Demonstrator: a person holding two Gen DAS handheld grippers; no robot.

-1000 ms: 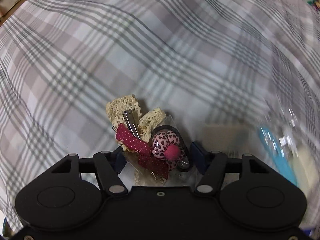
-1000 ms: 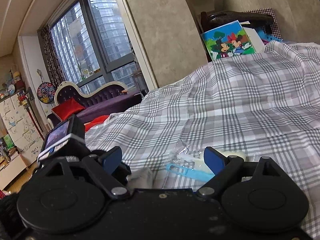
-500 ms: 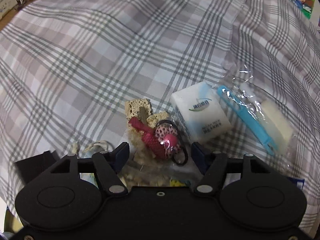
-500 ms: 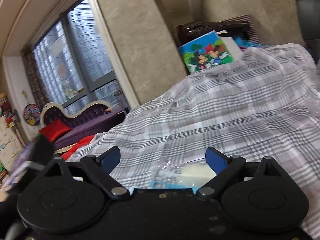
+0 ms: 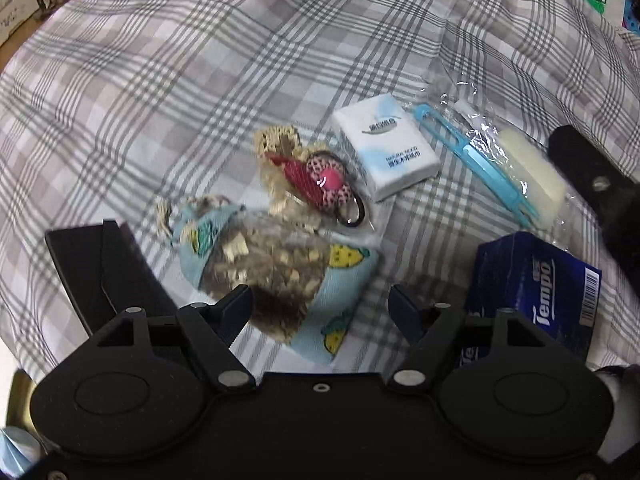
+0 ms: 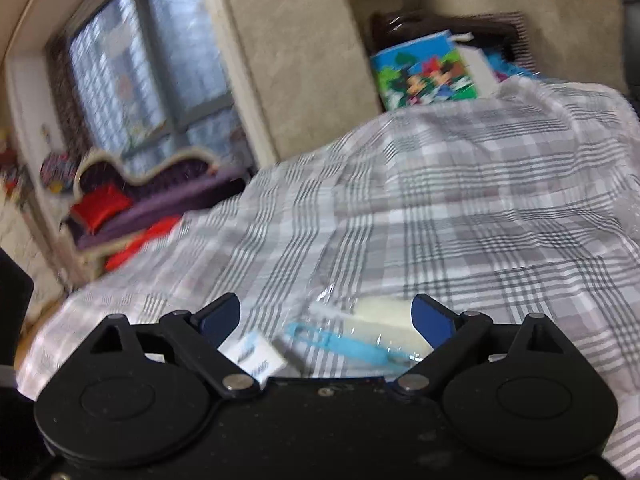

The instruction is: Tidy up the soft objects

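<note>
The left gripper (image 5: pixel 320 300) points steeply down at the bed, its jaws apart and having just been opening, with nothing pressed between the pads; a light blue pouch (image 5: pixel 340 280) printed with yellow fruit lies on the cover under and just ahead of them, partly between the fingers, with a brown mottled patch across its top that is too blurred to name. Just beyond the pouch, touching it, lies a clear packet of hair accessories (image 5: pixel 316 176): cream lace, a red dotted bow, a pink leopard-print flower and a black ring. Beside that, to the right, is a white tissue pack (image 5: pixel 386 152), and further right a clear bag holding a blue plastic clip (image 5: pixel 476 152) and a pale sponge block (image 5: pixel 532 168). A dark blue Tempo tissue pack (image 5: pixel 536 280) sits near the right finger, and a black flat object (image 5: pixel 100 272) lies at the left. All rest on the grey plaid bed cover (image 5: pixel 180 80). The right gripper (image 6: pixel 326 316) stands with its jaws wide apart and empty, angled gently downward over the same cover; the clip and sponge bag and the white tissue pack lie below and between its fingers without touching them. Beyond are a window (image 6: pixel 132 68), a purple chaise (image 6: pixel 160 200) with a red cushion, and a cartoon-print picture (image 6: pixel 424 72) against the wall.
</note>
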